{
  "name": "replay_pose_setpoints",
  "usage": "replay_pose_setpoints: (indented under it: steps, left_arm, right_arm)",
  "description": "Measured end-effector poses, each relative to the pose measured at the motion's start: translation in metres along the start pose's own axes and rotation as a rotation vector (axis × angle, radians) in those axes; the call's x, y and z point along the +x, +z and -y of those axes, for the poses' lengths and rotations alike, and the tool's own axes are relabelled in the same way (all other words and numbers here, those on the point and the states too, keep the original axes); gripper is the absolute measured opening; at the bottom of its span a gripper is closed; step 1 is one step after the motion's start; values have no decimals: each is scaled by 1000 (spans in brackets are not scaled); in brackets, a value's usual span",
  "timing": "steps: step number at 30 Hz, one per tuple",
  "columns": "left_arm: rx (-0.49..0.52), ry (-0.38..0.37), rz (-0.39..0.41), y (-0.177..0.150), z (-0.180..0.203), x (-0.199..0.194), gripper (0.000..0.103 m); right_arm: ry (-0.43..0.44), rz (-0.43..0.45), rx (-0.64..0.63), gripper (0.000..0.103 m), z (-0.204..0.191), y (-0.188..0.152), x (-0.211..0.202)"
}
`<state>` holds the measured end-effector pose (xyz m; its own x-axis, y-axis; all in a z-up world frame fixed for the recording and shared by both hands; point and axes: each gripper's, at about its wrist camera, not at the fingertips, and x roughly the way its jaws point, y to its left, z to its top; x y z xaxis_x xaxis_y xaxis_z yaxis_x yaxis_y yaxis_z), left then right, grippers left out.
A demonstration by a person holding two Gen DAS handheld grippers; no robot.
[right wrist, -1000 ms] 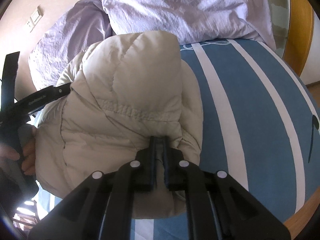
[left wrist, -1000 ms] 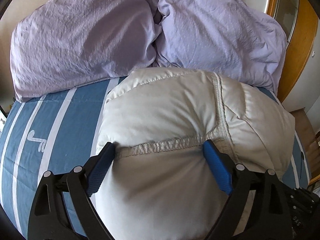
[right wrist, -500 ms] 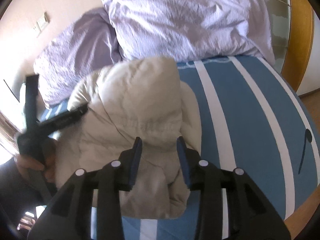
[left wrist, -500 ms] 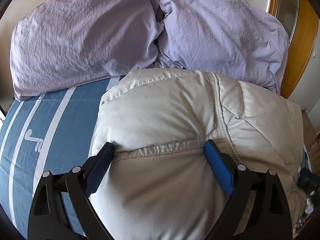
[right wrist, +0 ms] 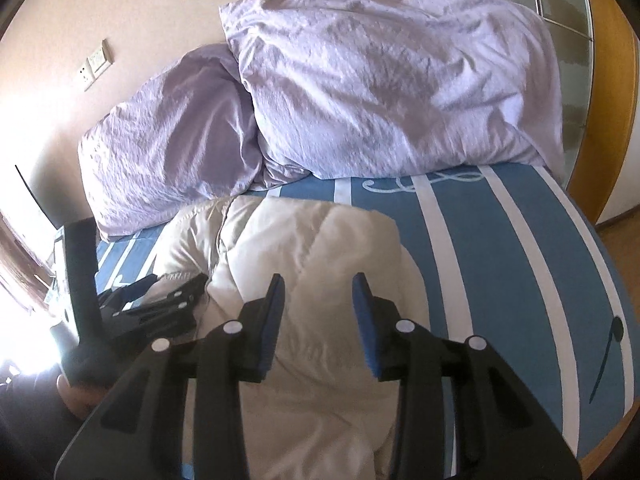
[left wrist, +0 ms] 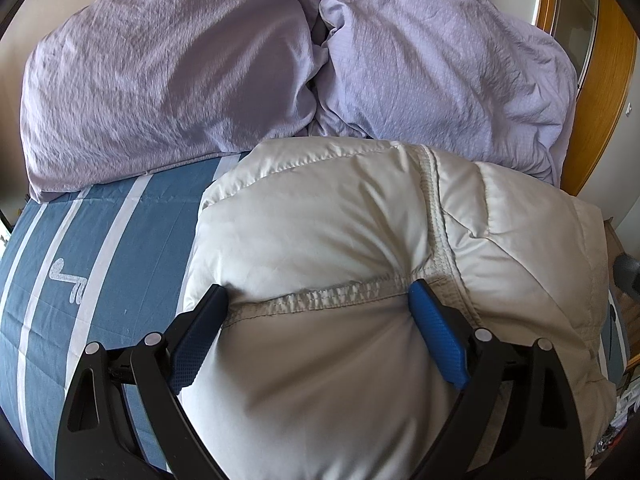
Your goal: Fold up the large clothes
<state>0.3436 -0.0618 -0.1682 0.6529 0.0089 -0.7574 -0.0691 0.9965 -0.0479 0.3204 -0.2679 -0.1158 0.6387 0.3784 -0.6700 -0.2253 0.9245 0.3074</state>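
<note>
Your left tongs (left wrist: 316, 312) squeeze the puffy jacket (left wrist: 320, 232) so the fold stays put, while your right tongs (right wrist: 318, 312), just opened, hang empty above it.

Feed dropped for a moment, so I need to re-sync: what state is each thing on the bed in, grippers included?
White puffy down jacket: folded into a bundle, lying on the bed.
Left gripper: jaws wide, pads pressed into the jacket's sides.
Right gripper: jaws just opened, nothing between the pads, above the jacket.
Two lilac pillows: crumpled, side by side behind the jacket.
Blue striped bedsheet: spread flat.
</note>
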Motion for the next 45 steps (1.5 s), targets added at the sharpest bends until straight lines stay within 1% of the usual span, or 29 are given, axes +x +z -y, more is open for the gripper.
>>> replay_pose_setpoints:
  steps: [8, 13, 15, 18, 23, 26, 30, 38, 45]
  left_arm:
    - [0, 0, 0, 0, 0, 0, 93]
    - [-1, 0, 1, -1, 0, 0, 92]
    - [0, 1, 2, -1, 0, 0, 92]
    - [-1, -3, 4, -1, -1, 0, 92]
    - [5, 2, 10, 0, 3, -1, 92]
    - [7, 3, 13, 0, 5, -2, 92]
    - [15, 7, 17, -1, 7, -2, 92]
    - [29, 19, 31, -4, 10, -2, 93]
    - [30, 21, 36, -3, 12, -6, 93]
  right_arm:
    - [-33, 3, -32, 35, -8, 17, 22]
    - [-63, -7, -46, 30, -8, 23, 38]
    - [-78, -19, -52, 26, -6, 23, 44]
    - [-100, -47, -51, 21, 0, 18, 56]
    - [-128, -84, -65, 21, 5, 8, 71]
    - [-125, -91, -56, 21, 9, 3, 78]
    - [-119, -82, -34, 21, 15, -4, 84]
    - [-120, -32, -23, 21, 19, -17, 88]
    - [-125, -24, -28, 21, 20, -23, 93]
